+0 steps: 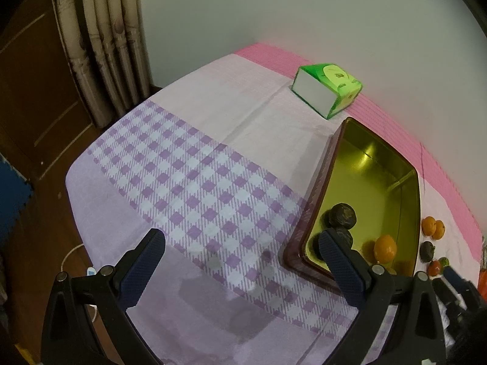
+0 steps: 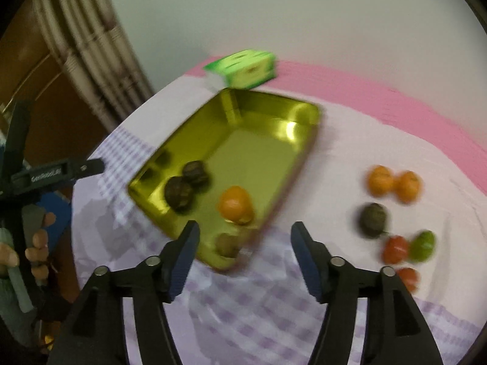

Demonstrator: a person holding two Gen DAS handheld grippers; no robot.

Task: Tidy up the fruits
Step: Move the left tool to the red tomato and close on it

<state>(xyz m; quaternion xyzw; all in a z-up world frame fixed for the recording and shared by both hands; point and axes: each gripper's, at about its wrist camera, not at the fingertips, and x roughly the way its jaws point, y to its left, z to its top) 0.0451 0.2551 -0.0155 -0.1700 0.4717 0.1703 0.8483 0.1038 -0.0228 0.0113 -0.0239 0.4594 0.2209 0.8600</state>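
The right gripper (image 2: 245, 237) is hovering with jaws apart and empty over the gold tin's (image 2: 299, 149) near corner, where an orange (image 2: 235, 204) is lying. Next it should be swinging toward the loose fruits (image 2: 392, 213), straddling one squarely.

Dim, warm indoor light; glare gleams on the gold tray's (image 2: 292, 127) inner wall. The right wrist view is smeared by motion blur, the left is sharp. Both bend strongly toward dark round edges.
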